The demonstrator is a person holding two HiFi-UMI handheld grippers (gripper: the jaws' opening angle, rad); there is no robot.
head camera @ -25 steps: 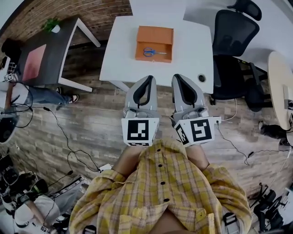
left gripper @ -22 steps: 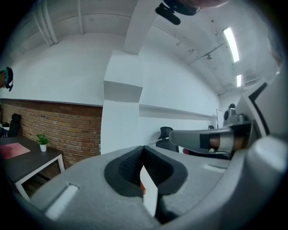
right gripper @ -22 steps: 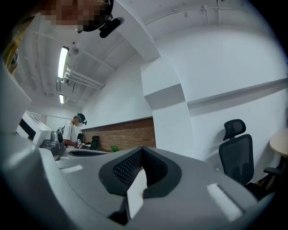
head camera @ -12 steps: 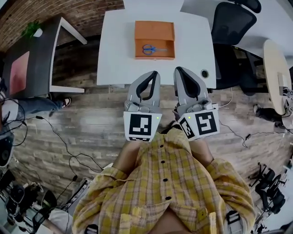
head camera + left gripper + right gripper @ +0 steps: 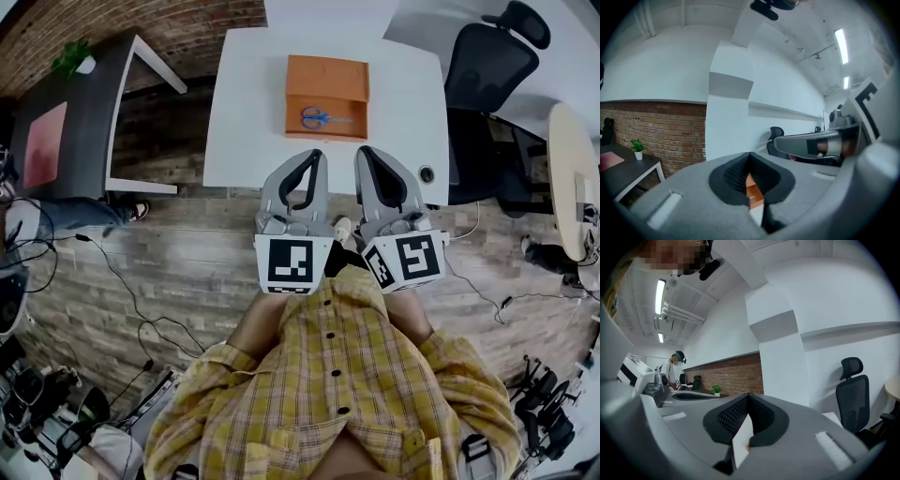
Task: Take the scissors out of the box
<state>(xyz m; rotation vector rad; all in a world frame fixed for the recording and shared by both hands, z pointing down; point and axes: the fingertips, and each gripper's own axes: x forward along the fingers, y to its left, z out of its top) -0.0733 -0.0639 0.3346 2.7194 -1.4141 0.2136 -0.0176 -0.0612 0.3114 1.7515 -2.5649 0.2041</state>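
Nearest is the person's yellow plaid shirt (image 5: 337,375). Ahead of it, the left hand-held gripper (image 5: 315,155) and the right hand-held gripper (image 5: 362,152) are side by side, each clenched on nothing, their tips over the near edge of the white desk (image 5: 244,112). Cables (image 5: 141,300) trail across the wooden floor (image 5: 187,244) to the left. Farther on, the open orange box (image 5: 326,80) sits on the desk, with the blue-handled scissors (image 5: 317,117) lying inside it. Nothing stands between grippers and box. A black office chair (image 5: 487,75) is at the right and a dark table (image 5: 84,122) with a small plant (image 5: 77,58) at the left.
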